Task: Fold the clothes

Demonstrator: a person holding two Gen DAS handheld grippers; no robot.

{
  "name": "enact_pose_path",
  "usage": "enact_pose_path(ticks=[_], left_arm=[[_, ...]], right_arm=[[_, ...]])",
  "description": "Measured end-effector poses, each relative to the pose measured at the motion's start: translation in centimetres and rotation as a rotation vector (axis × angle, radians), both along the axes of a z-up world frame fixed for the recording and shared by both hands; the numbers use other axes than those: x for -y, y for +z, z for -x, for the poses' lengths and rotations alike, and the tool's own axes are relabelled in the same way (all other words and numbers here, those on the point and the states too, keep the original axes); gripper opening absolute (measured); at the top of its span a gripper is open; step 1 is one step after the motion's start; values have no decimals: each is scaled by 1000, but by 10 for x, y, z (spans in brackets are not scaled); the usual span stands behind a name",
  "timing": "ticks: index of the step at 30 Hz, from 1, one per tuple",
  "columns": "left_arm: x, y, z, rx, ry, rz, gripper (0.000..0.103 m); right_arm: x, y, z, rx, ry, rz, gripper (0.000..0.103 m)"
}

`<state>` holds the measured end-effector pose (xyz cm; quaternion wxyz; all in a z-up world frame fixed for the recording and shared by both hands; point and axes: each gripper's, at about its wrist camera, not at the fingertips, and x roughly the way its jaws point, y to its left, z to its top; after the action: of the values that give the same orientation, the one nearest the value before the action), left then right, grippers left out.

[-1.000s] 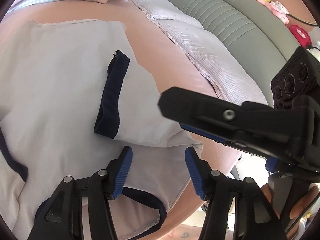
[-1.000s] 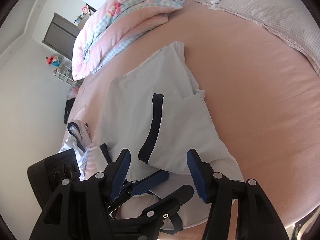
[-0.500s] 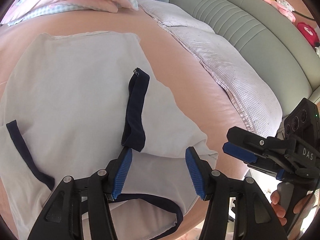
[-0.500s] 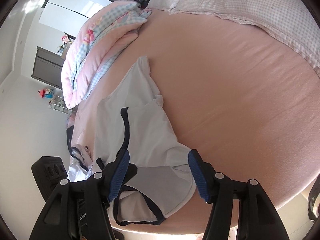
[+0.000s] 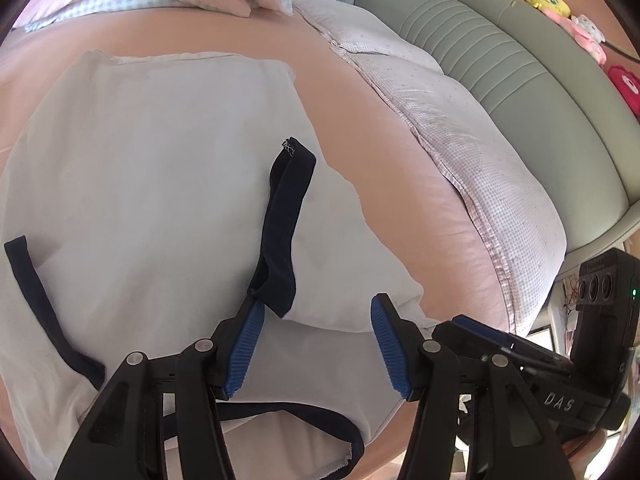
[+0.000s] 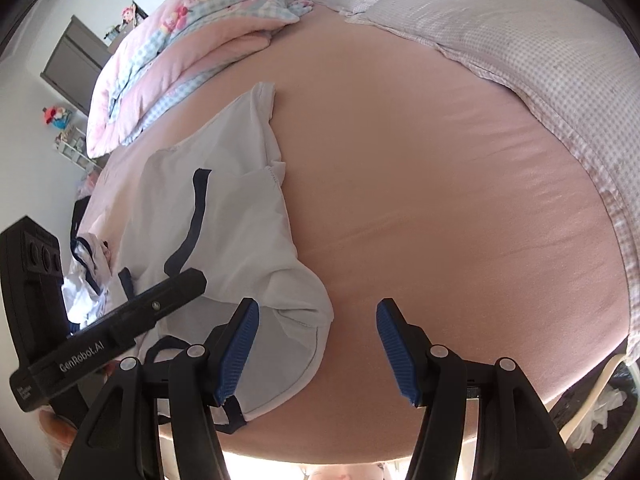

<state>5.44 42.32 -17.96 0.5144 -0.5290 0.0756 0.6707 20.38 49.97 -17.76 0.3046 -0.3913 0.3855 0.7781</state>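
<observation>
White cotton with navy trim fills the near ground: the shirt lies spread on the pink bed sheet, close to the bed's near edge. The left tool hangs right over it, blue pads apart at a middling gap with nothing pinched, the folded-in sleeve's navy cuff ending just at its left pad. Below the pads, the navy-edged neckline curls at the sheet's edge. Off to the side, the right tool stands parted too and empty, its left pad over the shirt's corner, its right pad over bare sheet. Further up, the shirt's hem runs flat across the bed. Beyond that sit a folded pink quilt, a checked pillow and a green padded headboard.
</observation>
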Motion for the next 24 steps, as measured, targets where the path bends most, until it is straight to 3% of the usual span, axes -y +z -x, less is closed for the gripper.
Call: enact_pose_path(ticks=[10, 15, 17, 22, 24], left_arm=[[1, -2, 14, 113, 54, -62, 51], [5, -8, 25, 153, 109, -71, 24], [8, -12, 30, 176, 125, -79, 19], [9, -9, 25, 128, 116, -94, 11], [9, -7, 22, 117, 98, -108, 9]], right_arm=[[15, -1, 22, 158, 138, -129, 61], [14, -11, 28, 207, 174, -125, 61], [13, -14, 28, 210, 180, -119, 61], [7, -16, 25, 191, 148, -127, 60], [3, -19, 23, 164, 136, -94, 54]])
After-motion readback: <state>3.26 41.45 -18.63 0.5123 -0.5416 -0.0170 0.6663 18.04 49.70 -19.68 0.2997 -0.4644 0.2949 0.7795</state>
